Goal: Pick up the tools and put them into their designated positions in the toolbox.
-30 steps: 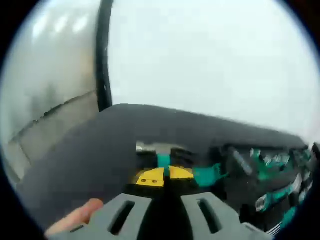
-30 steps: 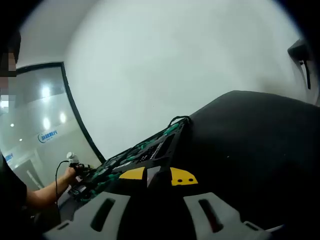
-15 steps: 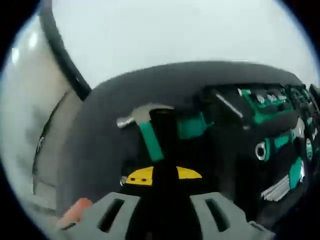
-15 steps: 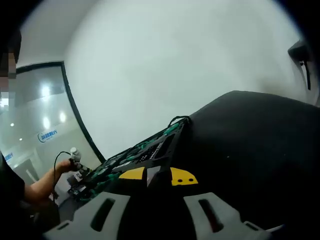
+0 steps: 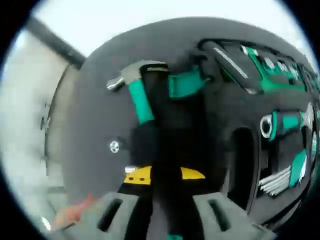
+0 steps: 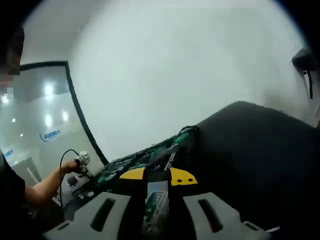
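In the left gripper view, the left claw (image 5: 165,220) points down at the black desk (image 5: 95,110); its two grey jaws stand apart, with a dark tool handle running up between them, and it is not clear if they press on it. Just ahead lies the hammer (image 5: 137,95), with a green and black handle and a steel head turned to the upper left. A small round metal piece (image 5: 114,146) lies beside the handle. To the right, the open toolbox (image 5: 260,125) holds green tools, a wrench (image 5: 280,122) and a set of hex keys (image 5: 277,180). In the right gripper view, the right claw (image 6: 156,212) has its jaws apart, and a blurred green and white thing shows between them. Beyond it the toolbox (image 6: 150,157) lies on the desk (image 6: 250,150), and a person's hand (image 6: 70,167) is at the far left.
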A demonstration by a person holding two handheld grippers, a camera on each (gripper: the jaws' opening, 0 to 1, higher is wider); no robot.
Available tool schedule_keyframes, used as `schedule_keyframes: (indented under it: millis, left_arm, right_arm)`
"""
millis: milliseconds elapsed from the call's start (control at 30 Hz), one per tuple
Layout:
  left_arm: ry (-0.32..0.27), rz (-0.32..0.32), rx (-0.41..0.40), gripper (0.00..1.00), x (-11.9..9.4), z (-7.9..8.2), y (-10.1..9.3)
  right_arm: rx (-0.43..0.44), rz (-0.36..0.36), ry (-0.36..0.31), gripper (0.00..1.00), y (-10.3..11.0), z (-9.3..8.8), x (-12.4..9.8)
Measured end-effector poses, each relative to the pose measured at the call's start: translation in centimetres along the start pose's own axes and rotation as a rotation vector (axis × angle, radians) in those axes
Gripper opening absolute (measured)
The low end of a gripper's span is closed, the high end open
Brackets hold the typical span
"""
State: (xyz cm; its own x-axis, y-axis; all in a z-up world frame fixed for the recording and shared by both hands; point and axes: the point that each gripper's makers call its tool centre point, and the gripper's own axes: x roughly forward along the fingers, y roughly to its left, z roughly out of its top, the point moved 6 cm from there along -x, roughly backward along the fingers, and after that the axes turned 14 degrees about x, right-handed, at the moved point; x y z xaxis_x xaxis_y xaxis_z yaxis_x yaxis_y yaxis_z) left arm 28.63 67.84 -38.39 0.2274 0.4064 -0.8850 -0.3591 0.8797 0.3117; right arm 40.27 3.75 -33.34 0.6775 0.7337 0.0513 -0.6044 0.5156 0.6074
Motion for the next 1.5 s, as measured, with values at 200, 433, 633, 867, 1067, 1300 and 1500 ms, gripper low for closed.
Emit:
schedule_keyframes:
  millis: [200,433,633,867,1067,1300,1500]
  left_arm:
    - [-0.258,0.283,0.037,0.10,-0.8,-2.1,1.1]
    - [-0.385,0.253,0.009,0.09,-3.6,-1.1,1.6]
    - [-0.628,0.204,-0.096,0.00,-5.6,1.3,3.0]
    - [-0.407,0.224,0.124,0.00,-1.5,1.3,3.0]
    - [-0.429,0.153,0.048,0.10,0.6,2.4,2.8]
    - [-0.477,0.177,0.063,0.28,2.8,4.3,2.4]
    - [-0.492,0.190,0.075,0.28,4.5,6.2,2.7]
  right_arm:
    - [0.062,0.019,-0.018,0.14,0.0,0.6,0.1]
    - [0.074,0.006,-0.019,0.14,-0.8,0.0,0.0]
    - [0.092,-0.037,-0.026,0.14,-2.8,-1.0,-0.2]
    - [0.094,-0.067,-0.003,0.14,-3.9,-2.4,-0.1]
    - [0.129,-0.083,0.009,0.14,-4.9,-2.6,0.0]
    - [0.148,-0.109,0.019,0.14,-5.4,-3.1,0.0]
    - [0.130,-0.108,0.032,0.14,-5.4,-3.3,0.2]
